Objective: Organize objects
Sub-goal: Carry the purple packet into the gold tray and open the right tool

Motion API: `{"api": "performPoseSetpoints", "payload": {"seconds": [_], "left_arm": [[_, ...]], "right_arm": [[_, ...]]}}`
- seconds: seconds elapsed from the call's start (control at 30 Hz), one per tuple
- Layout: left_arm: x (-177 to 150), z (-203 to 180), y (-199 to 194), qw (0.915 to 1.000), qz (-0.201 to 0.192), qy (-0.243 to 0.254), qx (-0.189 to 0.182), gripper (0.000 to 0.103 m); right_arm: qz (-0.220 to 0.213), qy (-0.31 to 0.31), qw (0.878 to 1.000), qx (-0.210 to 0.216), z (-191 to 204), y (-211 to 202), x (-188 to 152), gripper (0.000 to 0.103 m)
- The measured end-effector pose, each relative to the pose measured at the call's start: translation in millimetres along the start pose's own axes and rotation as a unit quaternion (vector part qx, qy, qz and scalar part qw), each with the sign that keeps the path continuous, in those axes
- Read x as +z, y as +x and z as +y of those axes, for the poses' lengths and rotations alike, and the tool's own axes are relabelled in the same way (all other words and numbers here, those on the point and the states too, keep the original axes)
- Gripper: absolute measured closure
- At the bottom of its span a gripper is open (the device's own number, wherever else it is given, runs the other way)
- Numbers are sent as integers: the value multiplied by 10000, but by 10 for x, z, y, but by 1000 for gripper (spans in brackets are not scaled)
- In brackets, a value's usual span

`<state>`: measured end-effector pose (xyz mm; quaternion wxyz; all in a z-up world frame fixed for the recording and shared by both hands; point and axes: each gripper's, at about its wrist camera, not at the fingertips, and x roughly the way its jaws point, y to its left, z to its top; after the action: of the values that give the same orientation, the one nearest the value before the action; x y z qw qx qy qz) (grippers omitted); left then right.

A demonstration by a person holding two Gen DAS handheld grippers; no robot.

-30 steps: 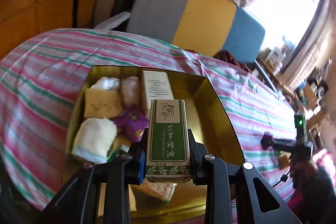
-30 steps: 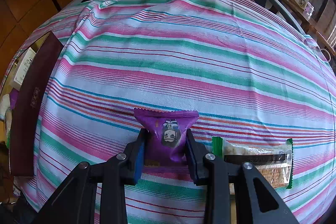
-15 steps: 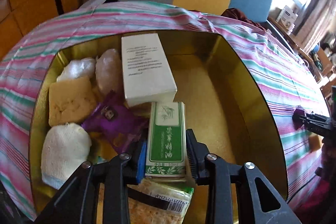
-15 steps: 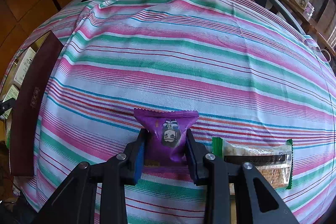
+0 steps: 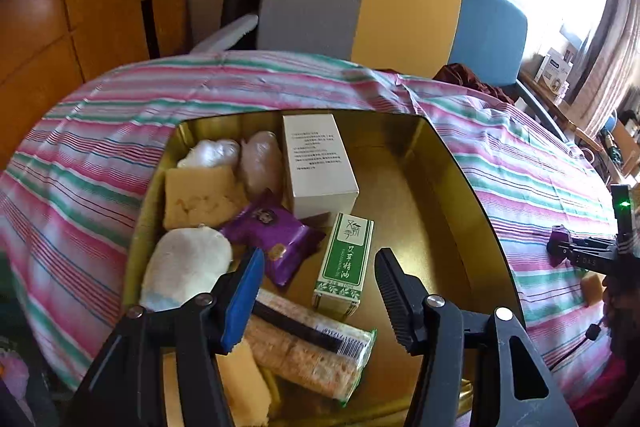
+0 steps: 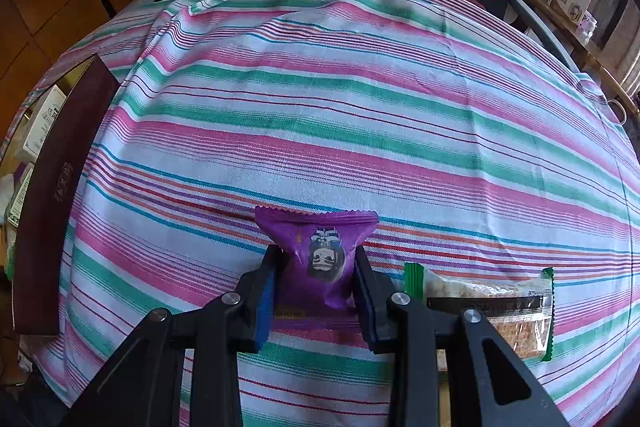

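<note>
Inside the gold tin (image 5: 448, 187), your green oil box (image 5: 345, 259) lies released beside the white carton (image 5: 320, 163); the left gripper (image 5: 318, 291) is opening, nothing between its jaws. Your right gripper (image 6: 314, 291) is clamped on the purple snack packet (image 6: 320, 251), on the striped cloth (image 6: 360, 107). Next, I judge: carry it to the tin.

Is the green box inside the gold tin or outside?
Inside. The green box sits on the gold tin's floor, beside the white box.

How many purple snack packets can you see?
2. One purple packet lies in the gold box; the other is pinched in the right gripper over the striped cloth. More could be hidden.
</note>
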<state>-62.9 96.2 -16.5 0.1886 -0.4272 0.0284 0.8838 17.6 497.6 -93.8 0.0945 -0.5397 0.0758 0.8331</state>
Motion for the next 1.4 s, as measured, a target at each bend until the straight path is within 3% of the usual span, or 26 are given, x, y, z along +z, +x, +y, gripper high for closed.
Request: {"api": "performPoseSetpoints", "payload": {"seconds": [0.33,0.43,0.7,0.87,1.07,1.4], "left_arm": [[-84,49,-438,9967,-672,290,349,40],[-103,111,-515,9958,-800,269,358,37],[-132,288,-543,9960,-828,-38,347,35],[-160,394,-572,9956,-872,-174,308,35],[-193,600,-611,9938,-941,-471,349,33],[-268,832,-511,9932,-800,-751,399,32]], "right_arm": [[94,212,9997,-122,75,2,54,70],[73,345,9993,79,217,-67,114,70],[-640,-375,9934,880,1238,-639,550,70],[-798,-793,9856,1263,1894,-742,735,70],[-639,-1135,9848,1151,2432,-473,942,70],[-107,-1369,9893,494,2795,271,1247,70]]}}
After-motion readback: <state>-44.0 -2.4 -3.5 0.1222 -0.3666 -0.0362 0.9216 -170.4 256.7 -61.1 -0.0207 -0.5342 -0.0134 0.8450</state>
